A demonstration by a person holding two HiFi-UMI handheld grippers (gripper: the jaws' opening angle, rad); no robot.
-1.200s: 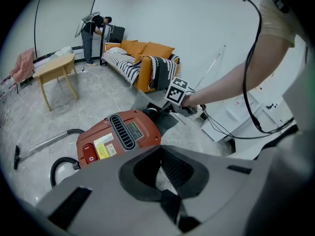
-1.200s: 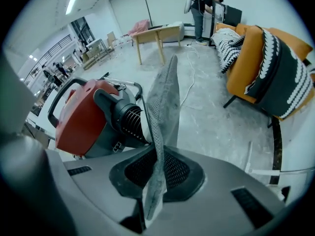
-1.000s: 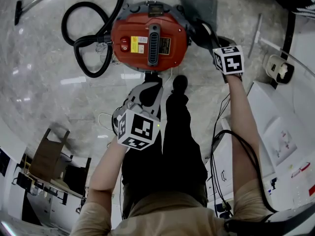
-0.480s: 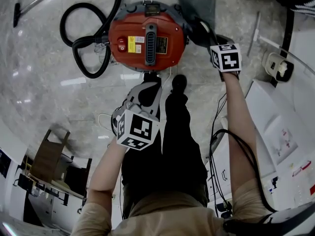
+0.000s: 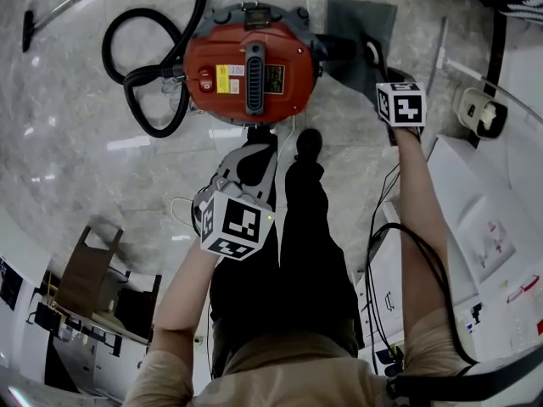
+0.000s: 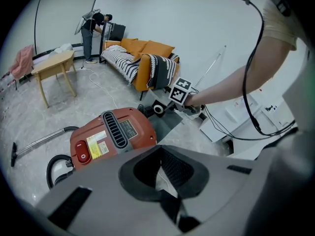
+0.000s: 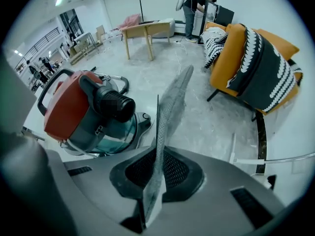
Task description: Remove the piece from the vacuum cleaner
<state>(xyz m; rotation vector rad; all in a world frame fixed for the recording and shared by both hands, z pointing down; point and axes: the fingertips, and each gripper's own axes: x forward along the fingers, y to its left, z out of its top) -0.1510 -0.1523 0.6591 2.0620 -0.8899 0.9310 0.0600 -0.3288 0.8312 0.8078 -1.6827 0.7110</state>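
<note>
Head view: red vacuum cleaner (image 5: 248, 64) is sitting on the marble floor (image 5: 76, 176), with its black hose (image 5: 144, 70) looping off the left side of the vacuum cleaner. The right gripper (image 5: 382, 70) is hanging just off the right side of the vacuum cleaner, pointing steeply down, and its fingers are clamping a thin grey mesh piece (image 5: 361, 32). That flat piece is lying out beside the black port (image 5: 335, 49) on the right side of the vacuum cleaner. In the right gripper view the piece (image 7: 167, 117) is showing edge-on, running up from between the closed fingers (image 7: 174, 173), with a strip of floor showing between it and the body of the vacuum cleaner (image 7: 78, 112), so it is looking clear of the machine. The left gripper (image 5: 257, 147) is hovering on the near side of the vacuum cleaner, tip pointing at its lower edge, apart from the casing. In the left gripper view its fingers (image 6: 179, 168) are sitting together with nothing between them, and the vacuum cleaner's top grille (image 6: 114, 128) is facing up ahead of them.
</note>
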